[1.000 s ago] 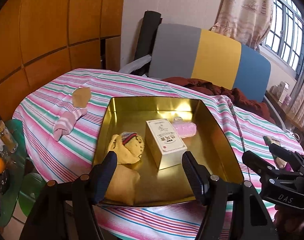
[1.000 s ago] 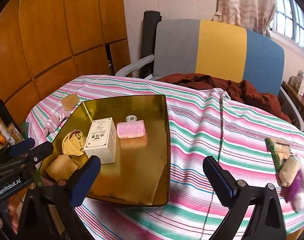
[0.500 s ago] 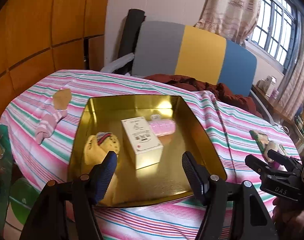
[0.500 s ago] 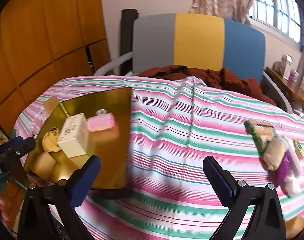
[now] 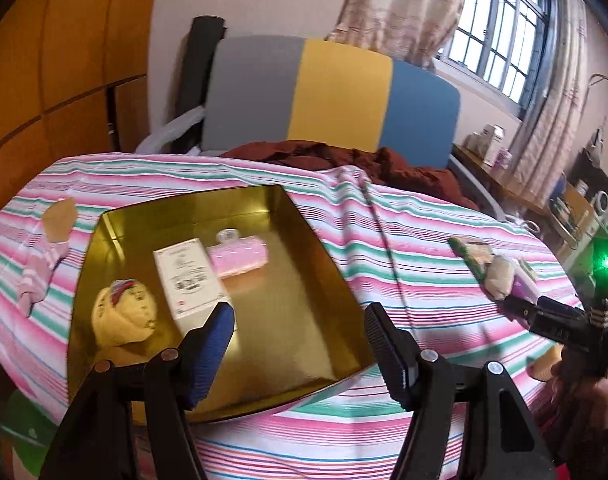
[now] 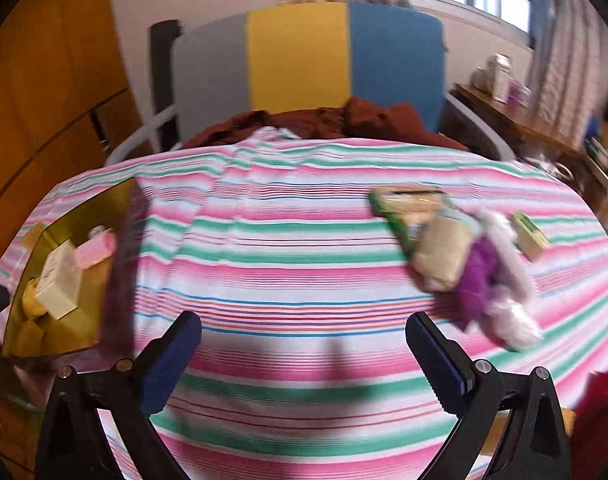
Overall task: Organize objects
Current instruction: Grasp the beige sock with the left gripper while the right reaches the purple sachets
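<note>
Gold tray [image 5: 324, 280] sits on the striped cloth [image 6: 296, 280]; left gripper [image 5: 298, 332] gapes empty above its near edge. Right gripper [image 6: 304, 344], wide and empty, hovers near a blurred pile, perhaps snacks [image 6: 456, 256].

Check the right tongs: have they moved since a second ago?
Yes. The right tongs have swung right: the gold tray, once central in their view, now sits at the left edge, and the pile of items is nearer ahead.

Glossy gold metal tray [image 5: 328, 276] (mirror-bright) ahead of the left tongs; matt pink-and-green striped cloth [image 6: 288, 264] underneath.
</note>
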Demonstrator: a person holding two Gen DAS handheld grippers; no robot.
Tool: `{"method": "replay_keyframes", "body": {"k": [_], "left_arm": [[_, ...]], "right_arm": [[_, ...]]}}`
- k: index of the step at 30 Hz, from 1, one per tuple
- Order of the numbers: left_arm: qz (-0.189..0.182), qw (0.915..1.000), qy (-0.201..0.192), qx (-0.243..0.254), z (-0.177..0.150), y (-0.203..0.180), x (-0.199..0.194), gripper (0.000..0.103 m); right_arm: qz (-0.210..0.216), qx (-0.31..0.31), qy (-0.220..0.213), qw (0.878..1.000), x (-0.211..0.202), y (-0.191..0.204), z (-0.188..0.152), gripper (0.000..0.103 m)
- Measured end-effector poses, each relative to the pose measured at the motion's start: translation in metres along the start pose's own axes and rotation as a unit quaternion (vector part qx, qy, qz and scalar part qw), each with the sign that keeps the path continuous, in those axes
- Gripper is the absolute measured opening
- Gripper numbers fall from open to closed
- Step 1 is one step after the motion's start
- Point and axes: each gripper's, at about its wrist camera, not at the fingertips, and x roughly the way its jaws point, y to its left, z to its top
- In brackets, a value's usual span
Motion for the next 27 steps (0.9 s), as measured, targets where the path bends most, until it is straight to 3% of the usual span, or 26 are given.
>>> {"method": "replay_keyframes", "body": {"k": [7, 11, 16, 22, 27], "left_arm": [[-0.037, 0.9990, 0.021, 0.014, 0.006, -0.021, 0.013, 0.068], [-0.058, 0.9970, 0.034, 0.038, 0.008, -0.039, 0.022, 0.068], [-0.088, 0.9918, 0.060, 0.070, 0.010, -0.072, 0.042, 0.068], [-0.138, 0.9806, 0.105, 0.091, 0.015, -0.115, 0.081, 0.067], [-0.185, 0.9672, 0.124, 0.122, 0.019, -0.161, 0.110, 0.067]], "right_arm": [[-0.020, 0.073, -0.006, 0.997, -0.013, -0.073, 0.012, 0.103], [-0.022, 0.146, -0.010, 0.989, -0.018, -0.122, 0.021, 0.103], [-0.033, 0.192, -0.013, 0.981, -0.018, -0.158, 0.025, 0.103], [-0.048, 0.238, -0.031, 0.970, -0.015, -0.200, 0.026, 0.103], [-0.033, 0.293, -0.029, 0.955, -0.005, -0.223, 0.017, 0.103]]}}
